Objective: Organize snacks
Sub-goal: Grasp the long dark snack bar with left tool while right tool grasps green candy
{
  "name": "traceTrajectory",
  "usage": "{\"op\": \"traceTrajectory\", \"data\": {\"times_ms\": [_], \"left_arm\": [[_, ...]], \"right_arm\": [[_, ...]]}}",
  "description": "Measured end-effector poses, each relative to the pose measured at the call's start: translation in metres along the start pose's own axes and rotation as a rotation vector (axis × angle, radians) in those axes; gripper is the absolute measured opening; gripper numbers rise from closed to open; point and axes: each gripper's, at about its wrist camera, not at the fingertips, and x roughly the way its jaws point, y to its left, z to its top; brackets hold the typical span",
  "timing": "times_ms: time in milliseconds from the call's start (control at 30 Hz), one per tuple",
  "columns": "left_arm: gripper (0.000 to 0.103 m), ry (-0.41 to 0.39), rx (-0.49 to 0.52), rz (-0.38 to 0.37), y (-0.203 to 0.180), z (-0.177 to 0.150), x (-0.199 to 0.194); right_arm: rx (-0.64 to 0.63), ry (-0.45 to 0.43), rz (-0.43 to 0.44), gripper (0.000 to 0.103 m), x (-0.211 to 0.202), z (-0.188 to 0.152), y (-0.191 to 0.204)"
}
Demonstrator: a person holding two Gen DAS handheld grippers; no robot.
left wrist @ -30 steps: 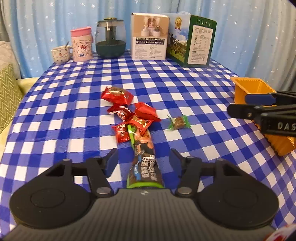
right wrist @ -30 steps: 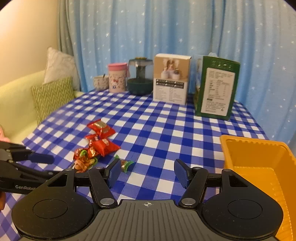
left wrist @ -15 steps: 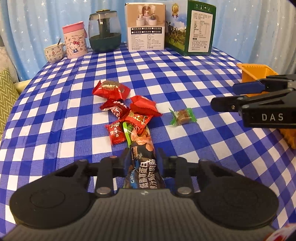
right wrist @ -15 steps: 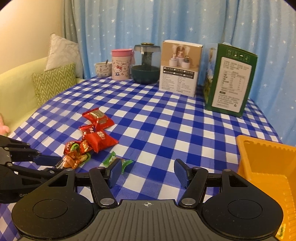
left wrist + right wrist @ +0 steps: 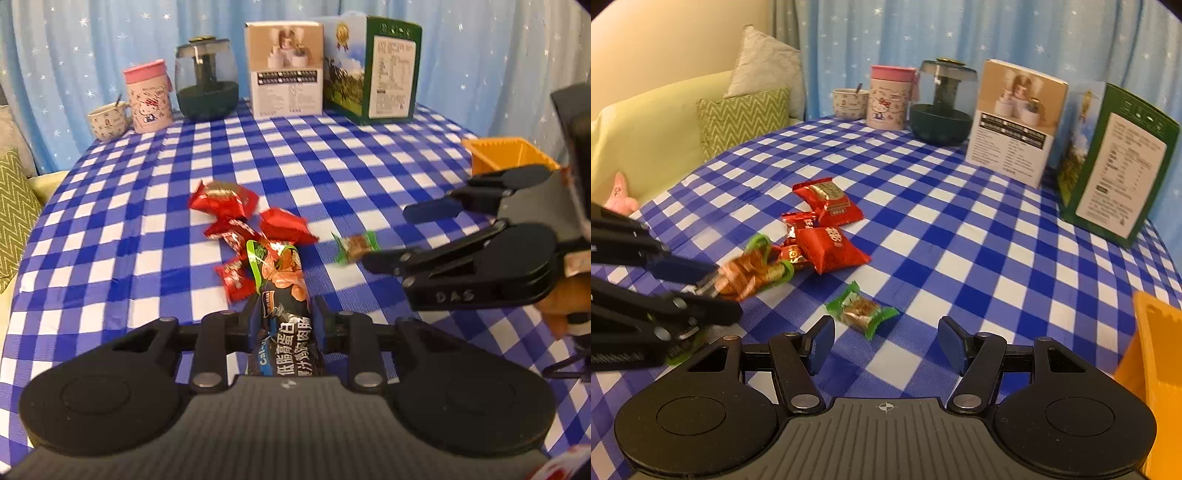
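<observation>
Left tongs [image 5: 283, 325] clamped mid-length on sausage stick [image 5: 282, 295], bottom centre: light, soft, slippery. Right tongs [image 5: 886, 347] apart near green candy [image 5: 860, 308].

Red packets [image 5: 225, 201] clustered, green candy [image 5: 862, 308] apart, dark sausage stick [image 5: 286, 325] clamped.

Left claw [image 5: 286, 321] clamped; right claw [image 5: 886, 341] spread wide.

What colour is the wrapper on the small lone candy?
Green, around a brown centre; the small candy shows best in the right wrist view.
</observation>
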Motion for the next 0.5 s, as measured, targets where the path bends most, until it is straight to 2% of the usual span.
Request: {"op": "traceTrajectory", "data": {"times_ms": [300,367,500], "left_arm": [[0.026,-0.008,-0.050,0.008,0.011,0.004,-0.001],[0.026,-0.007,-0.056,0.004,0.010,0.005,0.000],[0.026,-0.007,-0.057,0.003,0.008,0.004,0.000]], "right_arm": [[-0.072,-0.004,0.017,0.062,0.025,0.003,0.003],[-0.083,-0.010,0.022,0.057,0.028,0.003,0.004],[-0.064,-0.002,0.051,0.036,0.029,0.004,0.003]]}}
